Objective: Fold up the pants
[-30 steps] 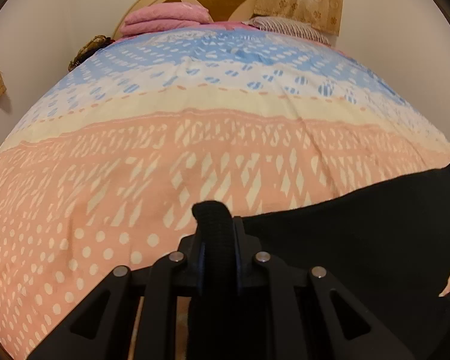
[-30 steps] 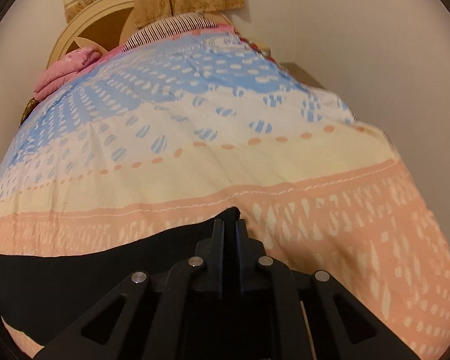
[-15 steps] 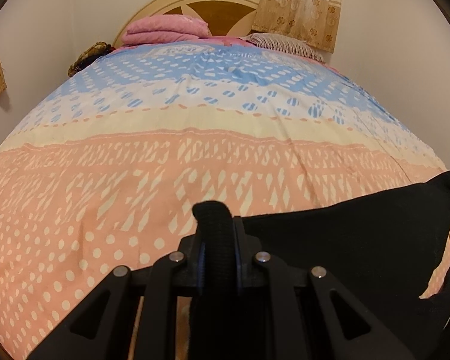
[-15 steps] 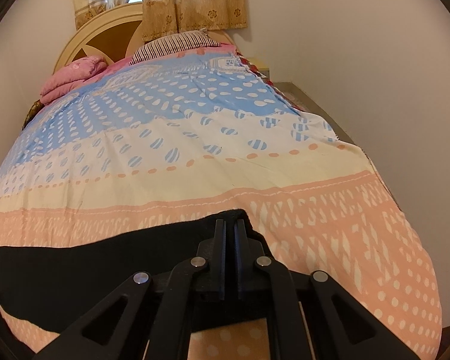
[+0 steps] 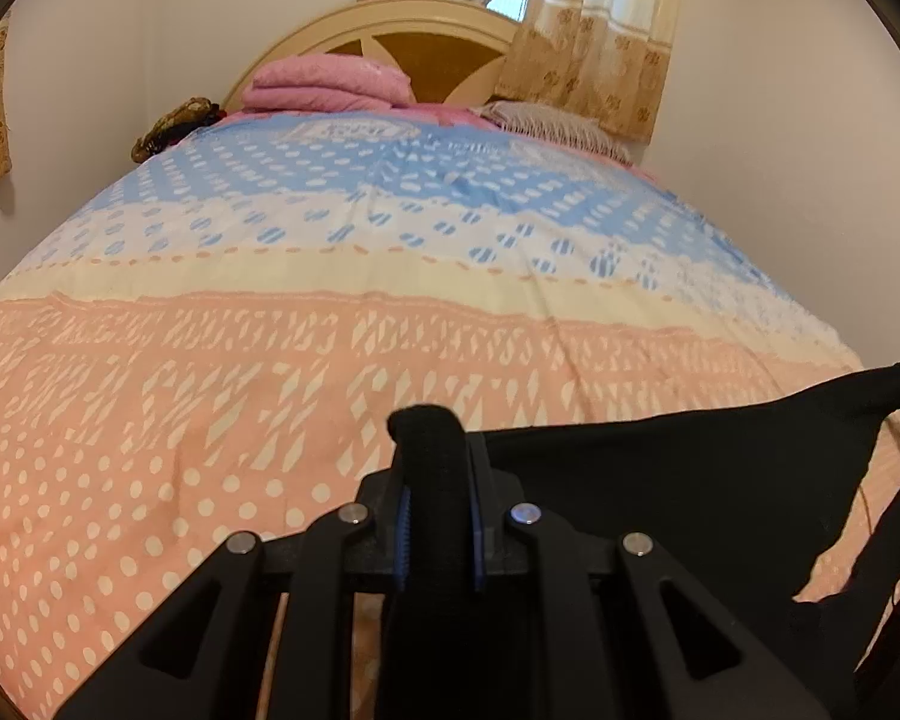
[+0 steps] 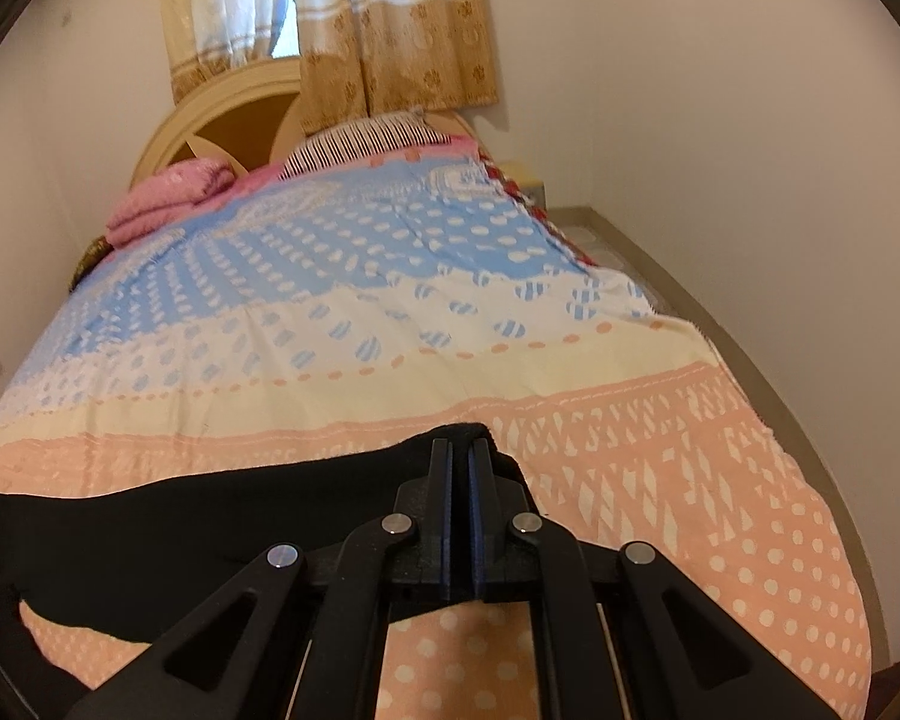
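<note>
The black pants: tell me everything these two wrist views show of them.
The black pants are plain, matte, soft-looking cloth, held stretched between both tools above the peach, cream and blue patterned bedspread. The left hand-held gripper is shut on a thick bunched fold; the right hand-held gripper pinches a thin edge. The cloth sags between them. No waistband or leg can be told.

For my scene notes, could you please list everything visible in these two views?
pants: one, black, stretched between both grippers above the bedspread
bedspread: one, blue, cream and peach, covering the bed
folded blanket: one, pink, by the headboard
headboard: one, cream and brown, far end
striped pillow: one, beside the blanket
curtains: beige patterned, at the window
left gripper: fingers shut on a thick fold
right gripper: fingers shut on the cloth's edge
</note>
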A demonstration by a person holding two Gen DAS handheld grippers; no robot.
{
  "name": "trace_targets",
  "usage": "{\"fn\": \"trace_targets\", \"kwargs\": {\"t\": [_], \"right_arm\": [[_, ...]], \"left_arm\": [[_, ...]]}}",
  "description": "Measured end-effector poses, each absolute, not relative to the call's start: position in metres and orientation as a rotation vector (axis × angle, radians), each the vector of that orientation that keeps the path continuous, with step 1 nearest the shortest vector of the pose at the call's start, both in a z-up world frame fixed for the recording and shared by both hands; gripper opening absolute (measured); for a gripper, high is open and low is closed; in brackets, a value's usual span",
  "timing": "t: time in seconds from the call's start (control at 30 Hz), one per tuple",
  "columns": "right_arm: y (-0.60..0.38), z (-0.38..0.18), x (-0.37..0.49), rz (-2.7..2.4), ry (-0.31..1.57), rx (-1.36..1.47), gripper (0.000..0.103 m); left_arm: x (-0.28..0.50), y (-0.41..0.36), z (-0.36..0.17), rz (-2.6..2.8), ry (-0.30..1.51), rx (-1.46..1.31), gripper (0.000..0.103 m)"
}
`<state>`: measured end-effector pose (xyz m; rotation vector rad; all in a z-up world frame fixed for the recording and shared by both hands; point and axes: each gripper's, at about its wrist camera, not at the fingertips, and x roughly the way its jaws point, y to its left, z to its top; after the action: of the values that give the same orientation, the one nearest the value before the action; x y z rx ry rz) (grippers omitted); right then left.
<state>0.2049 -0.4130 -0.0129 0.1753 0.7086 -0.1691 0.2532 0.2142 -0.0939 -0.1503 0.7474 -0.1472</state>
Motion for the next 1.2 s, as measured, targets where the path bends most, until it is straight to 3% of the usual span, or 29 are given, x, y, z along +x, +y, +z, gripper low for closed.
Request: {"fn": "trace_targets", "kwargs": {"t": [0.6,1.2], "right_arm": [[-0.419,0.01,0.095,-0.13,0.524,0.237,0.004],[-0.447,-0.044,0.009,-0.181,0.563,0.339,0.004]], "left_arm": [[0.182,0.236,-0.071,-0.257,0.584,-0.239,0.016],[0.102,0.251,-0.097,-0.329,0.532,-0.28,0.016]]}}
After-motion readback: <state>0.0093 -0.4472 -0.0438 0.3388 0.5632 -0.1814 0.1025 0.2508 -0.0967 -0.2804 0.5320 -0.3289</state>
